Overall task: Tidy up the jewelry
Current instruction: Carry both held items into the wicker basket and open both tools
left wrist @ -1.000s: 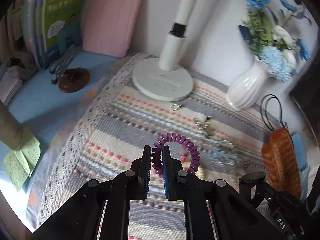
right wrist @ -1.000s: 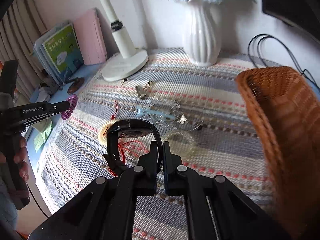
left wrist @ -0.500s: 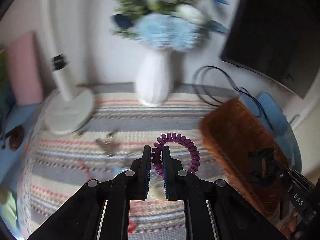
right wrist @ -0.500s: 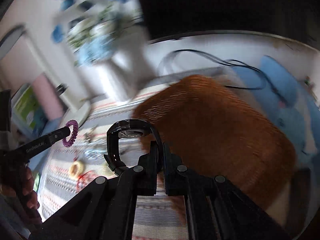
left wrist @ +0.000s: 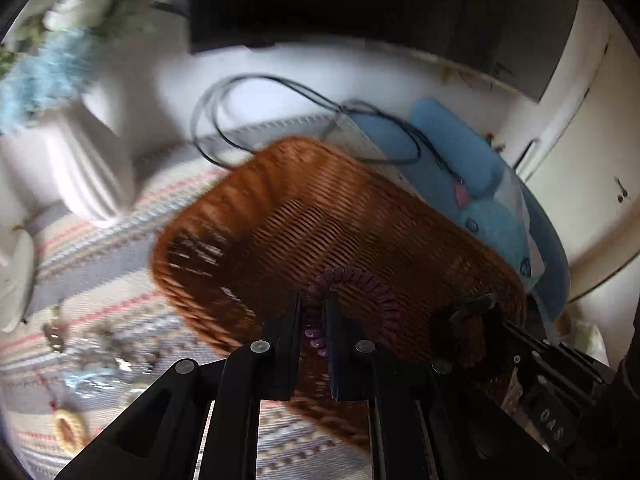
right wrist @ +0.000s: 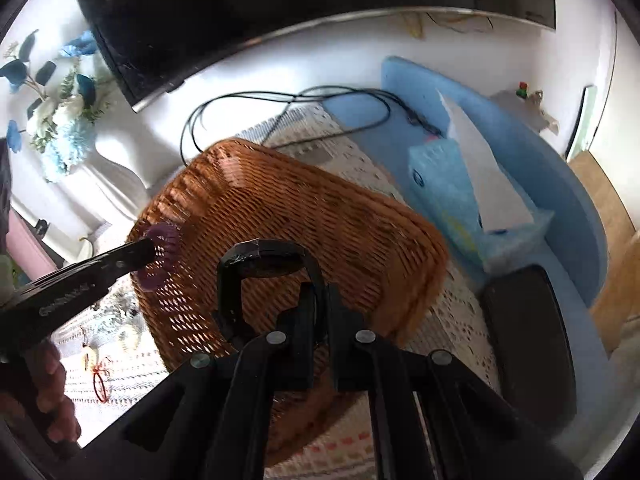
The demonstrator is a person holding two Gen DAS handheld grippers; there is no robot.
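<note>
The sorting looks to be partway through, judging by how things lie. The wicker basket (right wrist: 280, 216) sits toward the counter's far right part, on the striped cloth (left wrist: 80, 248), and its woven bottom shows no piece lying in it, though blur hides some of the weave. Two pieces are in the air above it and neither has been let go.

Several small items remain on the cloth toward the counter's left side. A yellowish ring (left wrist: 69, 427) lies near the front edge, a pale blue clip (left wrist: 86, 380) just behind it, and a few metallic bits (left wrist: 54, 332) farther back; they are too blurred to name more closely. So most of the work appears to be left: these two drops first, then the loose pieces.

The left gripper (left wrist: 316, 320) has its jaws clenched on the purple spiral bracelet (left wrist: 360, 292), pinching one side of the coil while the rest arches free over the basket's interior. In the right wrist view the same bracelet hangs above the basket's left rim.

The right gripper (right wrist: 320, 304) has its jaws nearly closed, grasping the black wristwatch (right wrist: 264, 258) by one side of its band. The watch stands up in a loop ahead of the jaws, over the middle of the basket and clear of the weave.
</note>
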